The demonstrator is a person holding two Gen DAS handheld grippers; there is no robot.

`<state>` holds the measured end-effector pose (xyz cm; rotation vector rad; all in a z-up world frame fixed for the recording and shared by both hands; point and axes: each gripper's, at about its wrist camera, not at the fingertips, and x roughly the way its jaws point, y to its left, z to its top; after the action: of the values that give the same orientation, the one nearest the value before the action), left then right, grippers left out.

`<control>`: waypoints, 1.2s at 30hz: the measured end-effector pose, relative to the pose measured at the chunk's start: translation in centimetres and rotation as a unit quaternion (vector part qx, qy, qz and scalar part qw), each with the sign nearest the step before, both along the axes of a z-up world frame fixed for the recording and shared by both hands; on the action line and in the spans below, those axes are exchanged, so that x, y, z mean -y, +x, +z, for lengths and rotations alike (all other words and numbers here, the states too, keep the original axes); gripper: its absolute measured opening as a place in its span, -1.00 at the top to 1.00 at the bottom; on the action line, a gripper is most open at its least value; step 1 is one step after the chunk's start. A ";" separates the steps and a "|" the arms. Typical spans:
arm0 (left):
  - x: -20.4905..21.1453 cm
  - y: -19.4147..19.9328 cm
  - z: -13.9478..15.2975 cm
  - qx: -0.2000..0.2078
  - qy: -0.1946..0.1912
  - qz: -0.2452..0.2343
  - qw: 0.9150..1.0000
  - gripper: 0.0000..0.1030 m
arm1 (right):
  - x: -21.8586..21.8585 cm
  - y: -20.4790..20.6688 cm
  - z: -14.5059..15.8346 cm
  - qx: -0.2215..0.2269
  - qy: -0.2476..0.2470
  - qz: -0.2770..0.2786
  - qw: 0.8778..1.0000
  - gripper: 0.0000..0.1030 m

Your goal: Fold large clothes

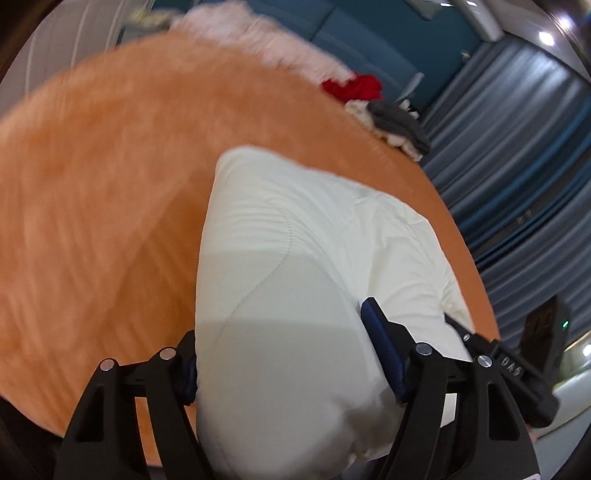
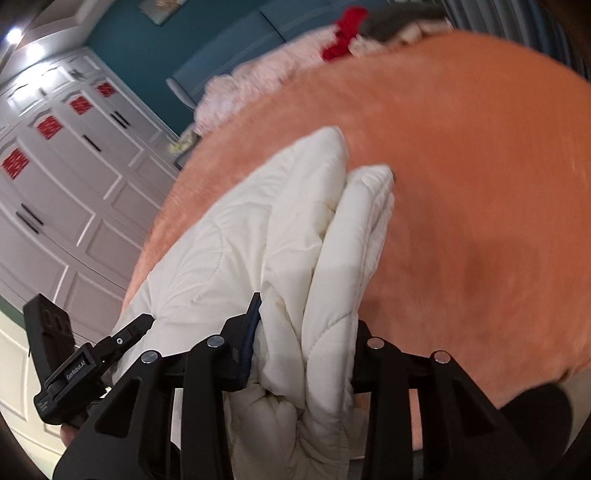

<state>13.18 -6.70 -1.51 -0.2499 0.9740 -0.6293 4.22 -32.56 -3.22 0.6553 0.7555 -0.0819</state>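
A thick white quilted garment (image 1: 295, 258) lies folded in layers on an orange fuzzy bed cover (image 1: 92, 184). My left gripper (image 1: 280, 354) is shut on a bulky fold of it, the padding bulging between the blue pads (image 1: 380, 347). In the right wrist view the same white quilted garment (image 2: 280, 236) hangs in stacked folds, and my right gripper (image 2: 306, 343) is shut on its gathered layers. The other gripper shows at the edge of each view, the right one (image 1: 509, 365) and the left one (image 2: 85, 365).
A pink fluffy blanket (image 1: 258, 33), a red garment (image 1: 354, 86) and a grey garment (image 1: 399, 122) lie at the far edge of the bed. Blue curtains (image 1: 517, 147) hang on the right. White wardrobe doors (image 2: 62, 177) stand on the left of the right wrist view.
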 end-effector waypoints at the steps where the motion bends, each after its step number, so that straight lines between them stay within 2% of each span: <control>1: -0.1 -0.1 0.8 0.014 0.003 -0.001 1.000 -0.35 | -0.1 0.2 0.7 0.007 -0.005 0.001 1.000 0.34; 7: -0.6 0.3 6.8 0.112 0.018 -0.001 0.994 -0.32 | -1.8 2.1 5.8 0.068 -0.047 0.024 0.996 0.37; 10: -1.6 1.6 8.4 0.131 0.007 0.004 0.991 -0.32 | -3.0 4.1 7.2 0.078 -0.054 0.035 0.995 0.38; 14: -3.5 3.6 8.4 0.143 -0.004 0.010 0.990 -0.32 | -4.6 6.5 7.8 0.086 -0.074 0.049 0.992 0.39; 17: -4.6 5.3 7.7 0.150 -0.010 0.012 0.989 -0.32 | -5.6 8.5 6.9 0.087 -0.072 0.055 0.992 0.39; 20: -5.9 7.2 5.6 0.146 -0.014 0.012 0.989 -0.32 | -6.0 10.4 5.0 0.078 -0.063 0.059 0.993 0.39; 22: -7.0 8.4 3.3 0.127 -0.010 0.015 0.992 -0.32 | -6.7 11.5 2.9 0.056 -0.056 0.063 0.995 0.39; 25: -8.4 9.8 -1.7 0.071 0.000 0.027 0.997 -0.33 | -7.8 13.0 -2.3 -0.010 -0.040 0.074 0.996 0.35; 27: -9.8 9.9 -5.3 0.033 -0.006 0.041 0.999 -0.39 | -8.4 13.0 -5.2 -0.042 -0.033 0.071 0.996 0.10; 29: -10.7 9.2 -6.7 0.039 -0.006 0.044 0.998 -0.50 | -8.5 12.1 -6.6 -0.033 -0.025 0.062 0.997 -0.04; 32: -11.3 8.3 -6.9 0.045 0.010 0.047 0.998 -0.60 | -7.9 11.0 -6.9 -0.034 -0.005 0.051 0.998 -0.27; 36: -11.5 7.6 -5.2 0.049 0.051 0.047 0.996 -0.62 | -7.4 9.4 -4.4 -0.035 -0.043 0.061 0.997 -0.29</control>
<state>20.80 4.78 -6.69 -0.1717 0.8910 -0.5008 13.65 -25.18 -7.62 0.5249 0.8539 -0.0264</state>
